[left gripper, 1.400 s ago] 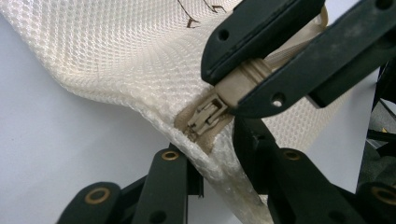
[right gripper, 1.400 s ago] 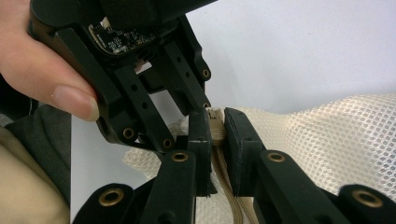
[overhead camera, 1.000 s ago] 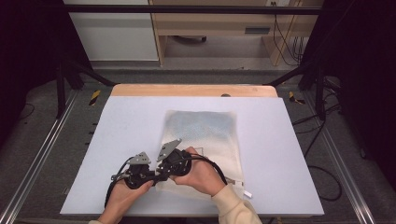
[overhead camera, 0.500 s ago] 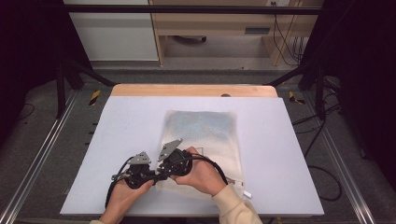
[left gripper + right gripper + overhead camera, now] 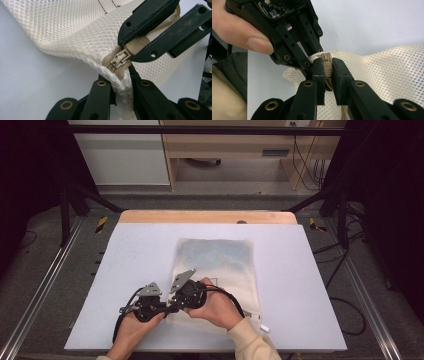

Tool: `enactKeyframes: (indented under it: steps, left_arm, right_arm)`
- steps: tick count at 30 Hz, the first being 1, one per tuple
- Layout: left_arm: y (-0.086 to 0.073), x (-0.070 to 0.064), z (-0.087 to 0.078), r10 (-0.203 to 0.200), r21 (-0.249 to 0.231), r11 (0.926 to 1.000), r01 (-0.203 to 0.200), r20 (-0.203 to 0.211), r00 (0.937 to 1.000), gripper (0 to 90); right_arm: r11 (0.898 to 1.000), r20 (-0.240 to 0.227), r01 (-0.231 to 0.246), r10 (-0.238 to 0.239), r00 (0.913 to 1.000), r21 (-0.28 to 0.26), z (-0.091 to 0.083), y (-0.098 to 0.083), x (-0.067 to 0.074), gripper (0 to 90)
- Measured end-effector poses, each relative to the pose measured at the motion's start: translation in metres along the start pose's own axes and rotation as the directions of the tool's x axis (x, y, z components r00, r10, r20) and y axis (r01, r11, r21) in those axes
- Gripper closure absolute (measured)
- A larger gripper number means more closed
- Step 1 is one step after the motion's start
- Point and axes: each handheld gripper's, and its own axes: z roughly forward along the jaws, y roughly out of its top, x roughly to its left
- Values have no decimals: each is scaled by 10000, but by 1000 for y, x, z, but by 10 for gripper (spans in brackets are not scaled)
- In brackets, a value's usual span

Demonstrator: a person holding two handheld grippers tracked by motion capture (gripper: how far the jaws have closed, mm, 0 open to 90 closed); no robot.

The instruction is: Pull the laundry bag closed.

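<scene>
Fingers of the left gripper (image 5: pixel 120 83) are pinching the corner seam of the mesh bag (image 5: pixel 75 32), just below its zipper slider (image 5: pixel 120 58), and the right gripper's fingers (image 5: pixel 328 71) are clamping the beige zipper pull (image 5: pixel 326 62). Both pairs are standing nearly closed on these thin parts. The bag, soft cream netting with small holes and a thick folded hem, is lying flat on the smooth pale worktop (image 5: pixel 130 250), near its front edge.

Lighting's pretty even from overhead, so the white worktop (image 5: pixel 300 285) looks bright and flat with barely any shadow, while the floor and room edges in the high view go really dark. That view is soft and a bit grainy. The gripper views are sharp on the mesh bag (image 5: pixel 75 32), with close-up black links blurring.
</scene>
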Motion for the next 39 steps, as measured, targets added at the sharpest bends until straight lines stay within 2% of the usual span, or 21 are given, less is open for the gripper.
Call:
enactKeyframes:
  steps: [39]
  left_arm:
    - [2,-2,-4,189,-86,9998,-191,-195,9996,863]
  right_arm:
    - [9987,104,31,-36,9999,517,-2,-6,-2,822]
